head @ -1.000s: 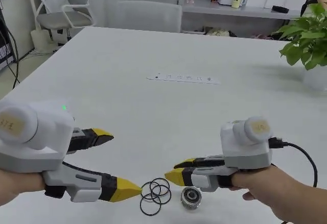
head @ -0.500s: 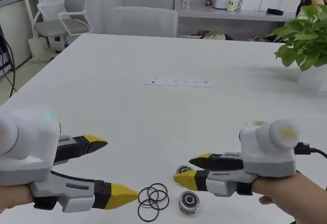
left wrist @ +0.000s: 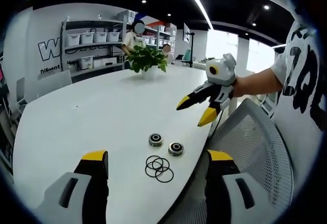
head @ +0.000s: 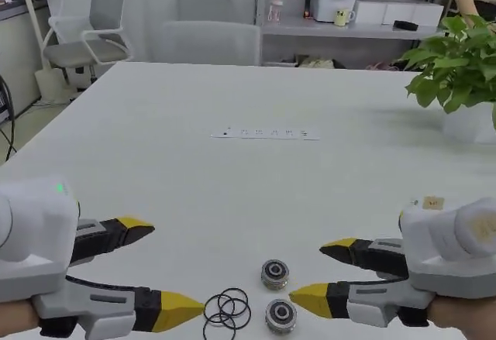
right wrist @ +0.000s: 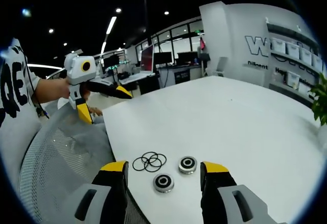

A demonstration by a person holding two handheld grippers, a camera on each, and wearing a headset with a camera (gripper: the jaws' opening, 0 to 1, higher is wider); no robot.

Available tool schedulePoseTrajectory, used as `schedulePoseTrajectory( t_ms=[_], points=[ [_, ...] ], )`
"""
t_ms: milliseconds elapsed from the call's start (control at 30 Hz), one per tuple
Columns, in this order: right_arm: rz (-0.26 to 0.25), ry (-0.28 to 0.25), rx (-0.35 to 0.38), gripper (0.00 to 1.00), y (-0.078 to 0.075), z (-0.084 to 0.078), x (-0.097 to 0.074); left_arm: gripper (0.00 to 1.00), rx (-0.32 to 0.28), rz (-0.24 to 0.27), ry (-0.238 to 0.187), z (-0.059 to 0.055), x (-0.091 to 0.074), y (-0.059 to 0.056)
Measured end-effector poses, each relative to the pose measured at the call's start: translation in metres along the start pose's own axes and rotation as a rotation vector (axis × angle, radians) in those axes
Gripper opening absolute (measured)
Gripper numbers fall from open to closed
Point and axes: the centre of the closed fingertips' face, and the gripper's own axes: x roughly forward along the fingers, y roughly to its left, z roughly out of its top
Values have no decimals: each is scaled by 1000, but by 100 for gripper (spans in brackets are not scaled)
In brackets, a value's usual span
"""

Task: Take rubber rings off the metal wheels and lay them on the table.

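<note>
Broad white counter (head: pixel 194 177) runs away from us toward an office wall. Nearest us, the left gripper (head: pixel 177 267) and the right gripper (head: pixel 308 270) hover at its front edge, the yellow-tipped fingers of both spread wide and holding nothing. Between them lies a loose heap of thin black rubber rings (head: pixel 226 310), overlapping one another flat on the counter. Just beside the heap sit two small round metal wheels (head: pixel 280 314), close together. We judge most of the job done: several rings are off and laid down. Whether either wheel has a ring left on it we cannot tell. Farther off are a flat white strip (head: pixel 263 133), a leafy green potted plant (head: pixel 449 73) and a grey office chair (head: pixel 85 34).
</note>
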Motion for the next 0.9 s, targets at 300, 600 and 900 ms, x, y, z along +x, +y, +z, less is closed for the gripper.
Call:
schedulePoseTrajectory(
  t_ms=[300, 600, 900],
  points=[
    [-42, 10, -6, 65, -3, -7, -24, 76, 10, 25, 18, -9, -4, 1],
    [-73, 14, -13, 74, -9, -9, -39, 76, 23, 51, 37, -14, -9, 4],
    [-106, -1, 13, 81, -15, -13, -52, 76, 30, 81, 40, -16, -13, 9]
  ],
)
